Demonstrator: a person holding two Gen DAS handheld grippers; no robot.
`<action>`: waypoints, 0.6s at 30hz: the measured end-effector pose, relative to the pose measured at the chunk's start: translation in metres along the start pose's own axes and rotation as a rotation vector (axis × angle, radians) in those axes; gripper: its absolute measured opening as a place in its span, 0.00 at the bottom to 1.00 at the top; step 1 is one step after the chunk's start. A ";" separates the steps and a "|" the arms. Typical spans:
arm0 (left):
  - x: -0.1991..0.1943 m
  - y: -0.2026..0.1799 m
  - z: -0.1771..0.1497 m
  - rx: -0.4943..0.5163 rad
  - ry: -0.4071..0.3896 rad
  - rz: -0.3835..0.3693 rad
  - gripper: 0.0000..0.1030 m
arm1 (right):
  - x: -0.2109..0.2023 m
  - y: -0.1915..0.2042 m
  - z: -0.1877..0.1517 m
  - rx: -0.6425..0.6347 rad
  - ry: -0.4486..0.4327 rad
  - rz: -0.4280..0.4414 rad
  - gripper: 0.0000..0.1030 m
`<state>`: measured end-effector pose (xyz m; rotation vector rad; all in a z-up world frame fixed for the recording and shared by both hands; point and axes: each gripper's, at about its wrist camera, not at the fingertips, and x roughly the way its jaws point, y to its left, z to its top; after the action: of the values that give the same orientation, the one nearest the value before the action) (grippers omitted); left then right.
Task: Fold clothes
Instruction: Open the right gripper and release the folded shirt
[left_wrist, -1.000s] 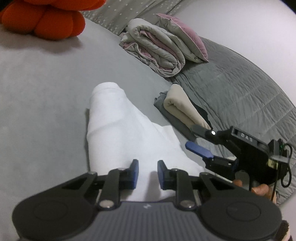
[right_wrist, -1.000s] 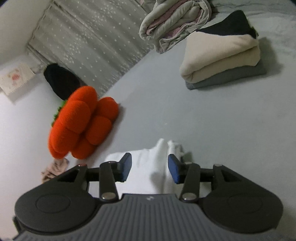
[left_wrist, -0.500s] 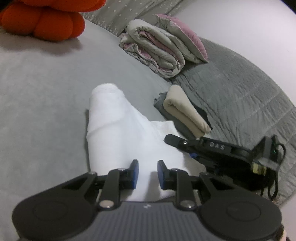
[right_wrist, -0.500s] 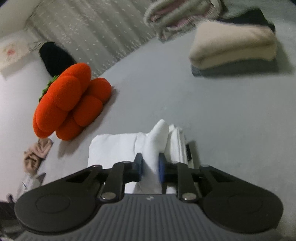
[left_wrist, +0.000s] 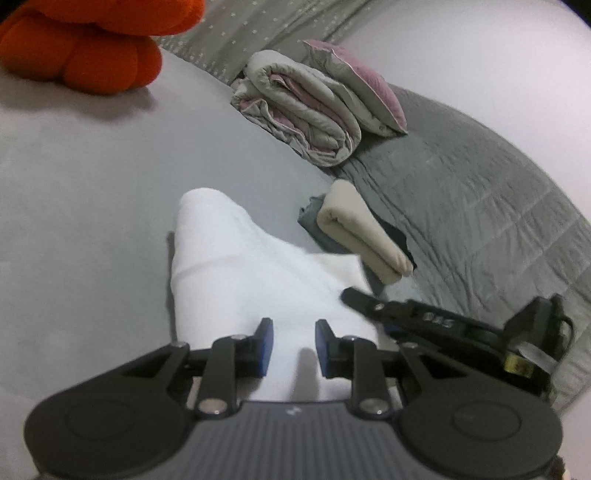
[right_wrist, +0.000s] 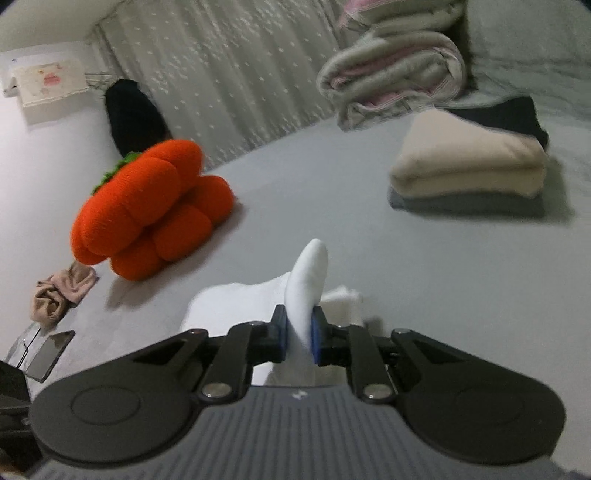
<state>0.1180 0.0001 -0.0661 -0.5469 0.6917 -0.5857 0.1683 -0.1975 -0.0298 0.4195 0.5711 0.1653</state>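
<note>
Right gripper (right_wrist: 298, 338) sits bottom centre of its own view, pointing up-frame and tipped downward toward the bed. We see its jaws have just been closing and now stand narrow, blue pads pinching a raised fold of the white garment (right_wrist: 308, 280); the fold pokes up past the pads toward frame centre. In the left view the same tool enters from the lower right, its tip on the garment's right edge.

Left gripper (left_wrist: 291, 345) is at bottom centre of its view, also angled down. Narrow gap between the pads, white cloth visible in it and under them. We cannot tell whether the pads actually press on the fabric.

Surface: light grey bedsheet (left_wrist: 85, 206) fills the left and centre of the left view; a darker grey quilted cover (left_wrist: 476, 206) runs down the right side. Orange pumpkin-shaped cushion (right_wrist: 147, 210) at left of the right view, with a black object behind it. Dotted grey curtain (right_wrist: 221, 74) across the top. Rolled grey-pink duvet (left_wrist: 303, 110) upper centre of the left view, pillow leaning on it. Folded stack of clothes (right_wrist: 469, 162), beige on grey, upper right in the right view. A crumpled tan cloth and a phone at the lower left edge there.

In the left view the garment's long axis runs from bottom centre up to its rounded end at upper left of centre; it lies on the sheet, just beside the folded stack.
</note>
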 end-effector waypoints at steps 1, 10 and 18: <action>0.001 0.000 -0.001 0.010 0.007 0.001 0.25 | 0.004 -0.003 -0.003 0.012 0.022 -0.009 0.15; 0.001 -0.002 -0.003 0.044 0.014 0.005 0.25 | -0.003 -0.013 0.003 0.095 0.023 0.006 0.27; 0.001 -0.010 -0.007 0.118 0.017 0.027 0.25 | -0.002 0.021 0.008 -0.080 -0.057 -0.005 0.28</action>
<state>0.1111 -0.0093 -0.0648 -0.4220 0.6752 -0.6025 0.1703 -0.1814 -0.0135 0.3444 0.5078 0.1706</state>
